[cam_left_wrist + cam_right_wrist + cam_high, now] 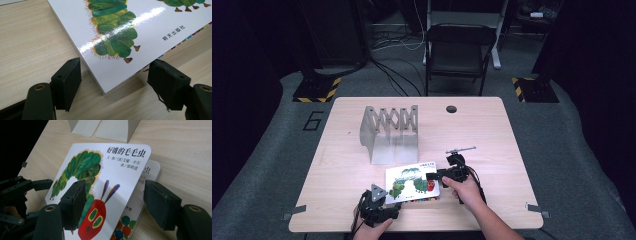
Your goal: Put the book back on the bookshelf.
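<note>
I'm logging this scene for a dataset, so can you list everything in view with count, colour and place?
picture book: one, white cover with a green caterpillar, near edge of the table, front cover lifted at the right tongs' side
folding rack: one, grey, middle of the table behind the book
table: one, light wood, with a round hole near its far edge
chair: one, black, on the floor beyond the table
floor cables: several, black and white, behind the table
left tongs: one, black, open around the book's near corner
right tongs: one, black, jaws either side of the lifted cover
</note>
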The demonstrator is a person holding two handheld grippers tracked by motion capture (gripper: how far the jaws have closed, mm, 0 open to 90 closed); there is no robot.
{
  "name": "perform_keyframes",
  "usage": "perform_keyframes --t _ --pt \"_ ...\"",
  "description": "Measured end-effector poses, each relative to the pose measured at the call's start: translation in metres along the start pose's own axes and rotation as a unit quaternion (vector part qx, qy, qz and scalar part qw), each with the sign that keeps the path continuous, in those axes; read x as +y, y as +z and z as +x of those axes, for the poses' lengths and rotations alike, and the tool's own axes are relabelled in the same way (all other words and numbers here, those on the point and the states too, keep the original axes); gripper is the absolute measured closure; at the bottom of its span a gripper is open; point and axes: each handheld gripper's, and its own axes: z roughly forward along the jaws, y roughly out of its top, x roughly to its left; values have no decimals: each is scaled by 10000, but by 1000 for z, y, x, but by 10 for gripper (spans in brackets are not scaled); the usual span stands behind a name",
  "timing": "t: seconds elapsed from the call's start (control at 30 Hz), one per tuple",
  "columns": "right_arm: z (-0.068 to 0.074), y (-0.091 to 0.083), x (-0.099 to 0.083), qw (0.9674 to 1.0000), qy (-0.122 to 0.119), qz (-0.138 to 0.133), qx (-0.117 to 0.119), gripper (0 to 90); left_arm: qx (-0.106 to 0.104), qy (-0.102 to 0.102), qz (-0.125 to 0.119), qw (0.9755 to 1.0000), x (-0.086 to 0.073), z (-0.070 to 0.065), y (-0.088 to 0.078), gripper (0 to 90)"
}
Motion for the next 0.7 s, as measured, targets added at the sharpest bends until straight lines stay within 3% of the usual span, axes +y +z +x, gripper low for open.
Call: perform_keyframes --t 0.6,0.7 --pt "2 12 -2 9992 -45 317 237 443 -57 43 56 10000 1 2 0 270" --pt "2 13 -1 9988 -205 356 281 460 -98 69 113 9999 2 4 -2 272"
